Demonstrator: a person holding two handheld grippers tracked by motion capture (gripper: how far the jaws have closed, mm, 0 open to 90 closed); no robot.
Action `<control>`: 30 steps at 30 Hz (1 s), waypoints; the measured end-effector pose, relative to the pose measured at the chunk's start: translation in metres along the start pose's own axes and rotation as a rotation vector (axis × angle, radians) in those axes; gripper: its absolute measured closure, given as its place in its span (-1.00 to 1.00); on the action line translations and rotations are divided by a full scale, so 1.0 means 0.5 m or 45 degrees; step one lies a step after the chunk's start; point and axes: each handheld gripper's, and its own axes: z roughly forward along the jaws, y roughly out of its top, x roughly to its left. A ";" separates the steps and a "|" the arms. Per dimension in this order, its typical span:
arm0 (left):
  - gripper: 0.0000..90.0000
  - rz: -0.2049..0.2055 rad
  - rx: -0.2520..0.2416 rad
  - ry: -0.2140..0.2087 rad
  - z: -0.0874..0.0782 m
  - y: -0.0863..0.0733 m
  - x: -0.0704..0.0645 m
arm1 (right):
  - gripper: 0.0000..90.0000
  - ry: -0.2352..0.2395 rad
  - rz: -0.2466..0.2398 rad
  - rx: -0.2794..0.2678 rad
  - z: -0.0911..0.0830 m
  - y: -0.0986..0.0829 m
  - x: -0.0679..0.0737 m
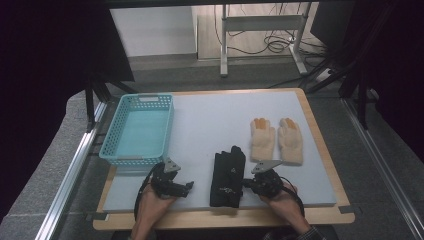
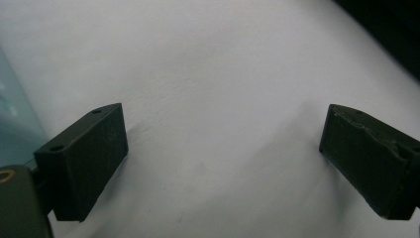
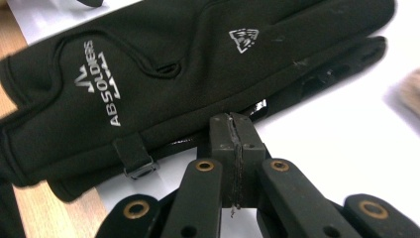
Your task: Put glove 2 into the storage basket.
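Right gripper (image 3: pixel 233 124) jaws pressed together at the black gloves' (image 3: pixel 198 74) edge, gripping nothing I can tell; gloves lie stacked at the table's (image 1: pixel 210 125) near edge, between both grippers. Left gripper (image 2: pixel 223 158) jaws wide over bare mat. Risk: soft, smooth fabric, so pinching one layer leaves the lower glove behind. Basket (image 1: pixel 137 129) is perforated plastic; cream gloves (image 1: pixel 276 140) look knitted.

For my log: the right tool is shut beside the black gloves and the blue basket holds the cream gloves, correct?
Not quite: the high view shows the blue basket empty; the cream gloves lie on the table. The right tool is shut beside the black gloves.
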 end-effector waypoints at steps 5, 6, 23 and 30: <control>-0.89 0.052 0.004 0.062 -0.014 -0.008 0.009 | 0.96 0.028 -0.004 -0.017 0.019 0.007 0.011; -0.89 0.047 0.004 0.061 -0.016 -0.011 0.013 | 0.95 0.030 -0.006 -0.021 0.025 0.011 0.016; -0.90 0.006 -0.011 -0.029 -0.014 -0.024 0.043 | 0.82 -0.011 -0.007 -0.073 0.090 0.061 0.038; -0.91 -0.002 -0.014 -0.033 -0.014 -0.025 0.044 | 0.47 -0.062 -0.025 -0.085 0.046 0.043 0.027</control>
